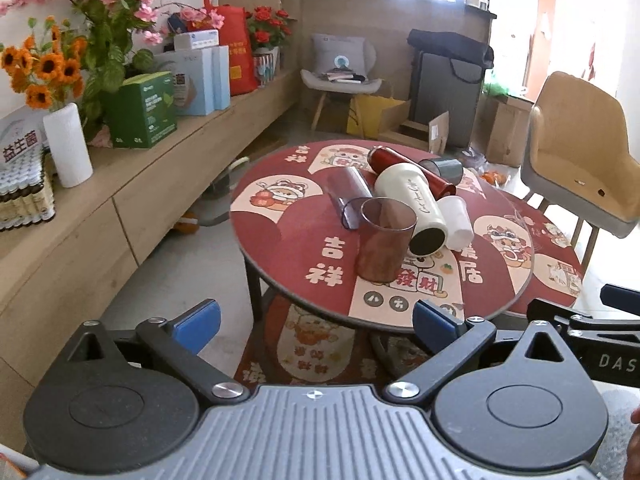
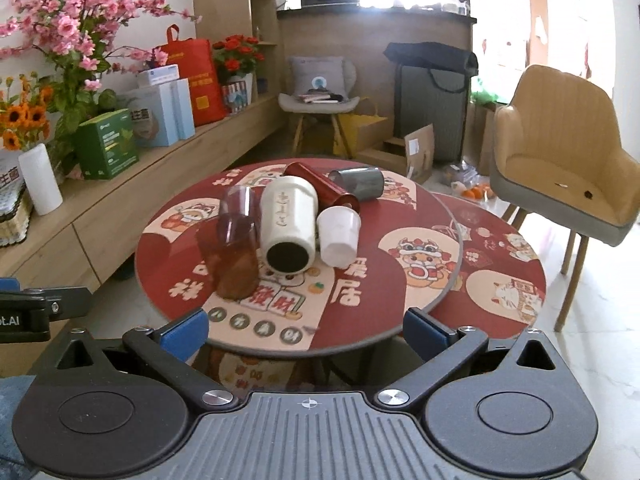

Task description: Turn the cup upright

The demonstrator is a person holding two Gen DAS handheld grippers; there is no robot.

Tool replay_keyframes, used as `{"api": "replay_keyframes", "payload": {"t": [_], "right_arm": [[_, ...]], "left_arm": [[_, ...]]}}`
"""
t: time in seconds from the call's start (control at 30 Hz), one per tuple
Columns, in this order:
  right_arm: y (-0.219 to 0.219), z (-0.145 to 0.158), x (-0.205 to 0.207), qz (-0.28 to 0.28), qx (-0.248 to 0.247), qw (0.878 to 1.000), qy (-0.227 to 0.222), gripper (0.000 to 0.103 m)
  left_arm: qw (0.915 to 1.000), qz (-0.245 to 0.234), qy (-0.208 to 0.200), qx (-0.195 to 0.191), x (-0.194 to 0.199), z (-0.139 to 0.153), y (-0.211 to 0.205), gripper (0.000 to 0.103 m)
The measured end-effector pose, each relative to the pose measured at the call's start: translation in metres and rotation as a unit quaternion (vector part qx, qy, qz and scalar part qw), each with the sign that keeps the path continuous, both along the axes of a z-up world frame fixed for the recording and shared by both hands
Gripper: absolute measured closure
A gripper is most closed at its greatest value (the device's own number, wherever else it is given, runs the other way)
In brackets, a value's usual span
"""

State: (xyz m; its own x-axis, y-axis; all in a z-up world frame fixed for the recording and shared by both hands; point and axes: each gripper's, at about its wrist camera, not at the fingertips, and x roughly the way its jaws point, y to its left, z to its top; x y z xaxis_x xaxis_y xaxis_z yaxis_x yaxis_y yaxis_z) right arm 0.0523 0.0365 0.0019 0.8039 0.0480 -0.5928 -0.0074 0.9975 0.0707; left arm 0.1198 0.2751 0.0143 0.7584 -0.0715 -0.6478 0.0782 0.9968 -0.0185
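With both claws, left (image 1: 316,322) and right (image 2: 306,330), spread empty, we approach the cream cup (image 2: 289,224) lying mid-frame squarely across its body.

Both the left gripper (image 1: 316,322) and right gripper (image 2: 306,330) have black linkages, blue pads, silver screws.

Ahead of the grippers, a translucent brown plastic tumbler (image 1: 385,240) stood beside a glossy cream flask (image 1: 416,204) on the round table's matt red printed cloth (image 1: 304,240); a metallic-looking red cylinder (image 1: 412,171) lay behind.
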Motion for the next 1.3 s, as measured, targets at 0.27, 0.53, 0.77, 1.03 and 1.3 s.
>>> {"api": "replay_keyframes", "payload": {"t": [0.27, 0.53, 0.77, 1.03, 1.3], "right_arm": [[0.012, 0.009, -0.027, -0.002, -0.014, 1.000, -0.008, 0.000], [0.008, -0.001, -0.027, -0.012, -0.012, 1.000, 0.005, 0.000], [0.000, -0.011, -0.027, -0.019, -0.006, 1.000, 0.013, 0.000], [-0.001, -0.012, -0.026, -0.019, -0.007, 1.000, 0.013, 0.000], [-0.003, -0.013, -0.023, -0.018, -0.007, 1.000, 0.016, 0.000]], "left_arm": [[0.9998, -0.006, -0.014, 0.017, -0.021, 0.002, 0.004, 0.000], [0.9997, -0.007, -0.009, 0.022, -0.027, -0.003, 0.002, 0.000], [0.9998, -0.003, -0.005, 0.019, -0.027, -0.004, 0.005, 0.000], [0.9998, -0.003, -0.001, 0.022, -0.025, -0.007, 0.003, 0.000], [0.9997, -0.006, 0.006, 0.023, -0.023, -0.009, 0.001, 0.000]]}}
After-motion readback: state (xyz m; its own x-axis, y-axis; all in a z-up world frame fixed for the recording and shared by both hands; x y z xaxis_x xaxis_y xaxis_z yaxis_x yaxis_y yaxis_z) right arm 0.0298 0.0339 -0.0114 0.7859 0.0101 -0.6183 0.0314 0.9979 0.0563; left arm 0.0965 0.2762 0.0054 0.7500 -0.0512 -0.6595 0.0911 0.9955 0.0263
